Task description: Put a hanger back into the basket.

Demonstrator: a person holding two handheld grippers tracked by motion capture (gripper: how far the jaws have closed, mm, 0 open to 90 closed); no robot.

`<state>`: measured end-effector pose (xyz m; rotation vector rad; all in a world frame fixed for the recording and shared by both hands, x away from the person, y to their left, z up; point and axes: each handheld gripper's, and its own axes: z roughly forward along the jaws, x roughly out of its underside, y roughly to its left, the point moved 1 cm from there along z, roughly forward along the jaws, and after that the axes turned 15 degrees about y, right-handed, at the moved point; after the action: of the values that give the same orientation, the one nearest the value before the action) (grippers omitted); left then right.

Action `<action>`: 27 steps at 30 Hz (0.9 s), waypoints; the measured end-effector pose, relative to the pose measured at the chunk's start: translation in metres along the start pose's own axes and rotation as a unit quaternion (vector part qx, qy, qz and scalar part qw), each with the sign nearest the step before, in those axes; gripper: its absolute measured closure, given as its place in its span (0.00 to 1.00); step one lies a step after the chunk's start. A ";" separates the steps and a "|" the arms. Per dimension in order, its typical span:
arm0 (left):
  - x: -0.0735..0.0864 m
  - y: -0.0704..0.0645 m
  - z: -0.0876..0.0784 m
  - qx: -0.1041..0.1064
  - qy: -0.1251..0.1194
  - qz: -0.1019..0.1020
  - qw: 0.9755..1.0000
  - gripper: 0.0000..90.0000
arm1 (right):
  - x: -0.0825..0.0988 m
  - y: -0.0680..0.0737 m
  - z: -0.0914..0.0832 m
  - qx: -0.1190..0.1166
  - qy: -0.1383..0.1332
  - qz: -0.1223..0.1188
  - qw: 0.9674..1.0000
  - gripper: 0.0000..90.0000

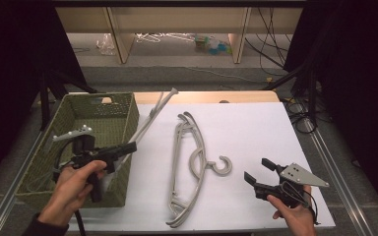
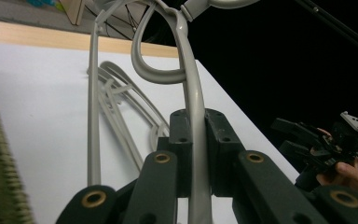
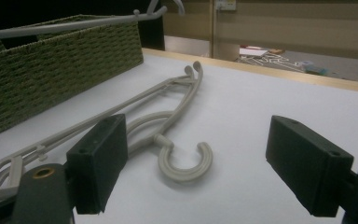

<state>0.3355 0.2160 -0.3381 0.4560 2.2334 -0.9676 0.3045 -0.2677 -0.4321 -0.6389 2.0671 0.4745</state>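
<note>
My left gripper (image 1: 129,147) is over the right rim of the green woven basket (image 1: 124,104), shut on a thin grey plastic hanger (image 1: 151,118) that slants up toward the table's back edge. In the left gripper view the pads (image 2: 181,135) clamp the hanger's arm (image 2: 193,88), its hook at the top. Stacked grey hangers (image 1: 191,162) lie flat mid-table, hook toward the right. My right gripper (image 1: 257,170) rests near the front right, open with nothing in it. In the right gripper view (image 3: 198,156) the hook (image 3: 184,161) lies ahead between the jaws and the basket (image 3: 51,70) stands at the left.
The white table top (image 1: 248,125) has bare room right of the hangers, with a wooden strip (image 1: 211,96) along its back. Beyond are a shelf unit (image 1: 177,29) with floor clutter, cables and dark stands. The other hand's gripper (image 2: 314,142) shows at the right of the left gripper view.
</note>
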 end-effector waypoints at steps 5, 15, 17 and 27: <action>-0.006 0.017 -0.025 -0.014 -0.004 0.014 1.000 0.91 | 0.000 0.000 0.000 0.000 0.000 0.000 1.000 0.24; 0.009 0.054 -0.072 -0.053 -0.024 0.026 0.998 0.91 | 0.000 -0.001 0.002 0.000 -0.006 0.004 1.000 0.24; 0.014 0.062 -0.081 -0.062 -0.025 0.032 0.997 0.91 | 0.000 -0.001 0.003 0.001 0.004 0.006 1.000 0.24; 0.029 0.090 -0.107 -0.066 -0.015 0.043 0.997 0.91 | 0.000 -0.001 0.004 0.000 -0.001 0.004 1.000 0.23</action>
<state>0.3173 0.3574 -0.3492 0.4718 2.2157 -0.7723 0.3078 -0.2658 -0.4345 -0.6307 2.0682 0.4784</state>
